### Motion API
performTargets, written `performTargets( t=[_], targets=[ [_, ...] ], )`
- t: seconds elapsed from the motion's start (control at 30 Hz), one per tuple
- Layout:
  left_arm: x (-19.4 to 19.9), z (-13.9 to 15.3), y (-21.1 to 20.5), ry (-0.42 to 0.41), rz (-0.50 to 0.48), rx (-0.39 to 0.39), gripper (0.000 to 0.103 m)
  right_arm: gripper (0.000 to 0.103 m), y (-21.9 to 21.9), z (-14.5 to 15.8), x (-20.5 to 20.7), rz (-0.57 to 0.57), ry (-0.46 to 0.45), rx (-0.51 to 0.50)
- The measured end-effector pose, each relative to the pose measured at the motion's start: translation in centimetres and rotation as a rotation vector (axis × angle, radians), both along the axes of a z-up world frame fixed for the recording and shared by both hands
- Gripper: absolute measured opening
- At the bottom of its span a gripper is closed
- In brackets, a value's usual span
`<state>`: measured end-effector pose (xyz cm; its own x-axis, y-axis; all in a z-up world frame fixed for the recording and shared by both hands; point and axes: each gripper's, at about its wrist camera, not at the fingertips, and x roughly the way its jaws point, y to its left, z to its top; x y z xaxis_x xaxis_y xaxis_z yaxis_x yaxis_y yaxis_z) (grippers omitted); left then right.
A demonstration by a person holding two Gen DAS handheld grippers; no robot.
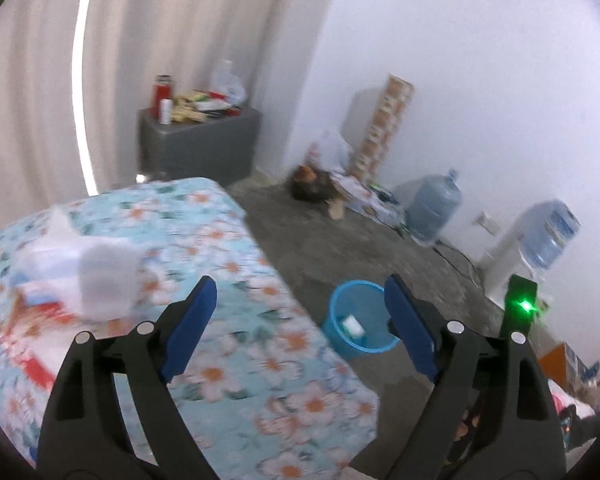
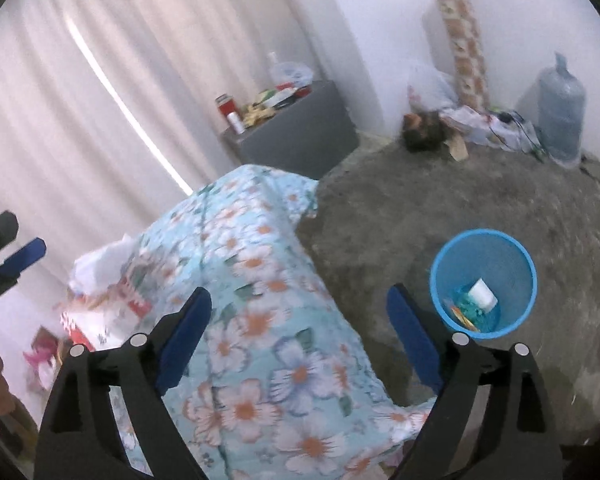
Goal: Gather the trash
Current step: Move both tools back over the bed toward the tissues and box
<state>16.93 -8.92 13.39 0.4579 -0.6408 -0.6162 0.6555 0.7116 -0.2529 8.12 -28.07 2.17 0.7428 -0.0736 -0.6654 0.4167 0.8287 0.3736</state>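
Over the bed (image 1: 236, 312) you are hovering both grippers, left (image 1: 300, 328) and right (image 2: 300, 336), fingers spread wide and holding nothing, so you are probably reaching next for the white trash (image 1: 100, 276) on the bed, bin (image 2: 483, 284) waiting on the floor.

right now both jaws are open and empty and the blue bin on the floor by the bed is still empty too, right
Not quite. The blue bin already holds trash: the right wrist view shows a white cup-like item and colourful scraps inside. The rest stands: left gripper and right gripper jaws are open and empty.
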Motion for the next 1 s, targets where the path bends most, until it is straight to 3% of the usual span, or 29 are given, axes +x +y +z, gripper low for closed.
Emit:
performTargets(
  t=[0.13,0.33,0.53,0.77,1.0],
  targets=[
    [0.5,0.5,4.2,-0.026,0.083,-0.014,0.083,0.088,2.2,0.5,1.3,0.067,0.004,-0.027],
    [1.7,1.6,10.4,-0.047,0.23,-0.047,0.083,0.088,3.8,0.5,3.1,0.167,-0.019,0.031],
    [2.5,1.7,15.8,-0.047,0.337,-0.089,0.083,0.088,5.6,0.4,5.8,0.297,-0.042,0.145],
    [3.9,0.0,19.2,-0.017,0.386,-0.119,0.083,0.088,7.1,0.2,9.7,0.411,-0.084,0.334],
    [5.7,-2.5,21.1,0.038,0.411,-0.152,0.083,0.076,8.1,-0.4,17.1,0.476,-0.058,0.488]
  ],
)
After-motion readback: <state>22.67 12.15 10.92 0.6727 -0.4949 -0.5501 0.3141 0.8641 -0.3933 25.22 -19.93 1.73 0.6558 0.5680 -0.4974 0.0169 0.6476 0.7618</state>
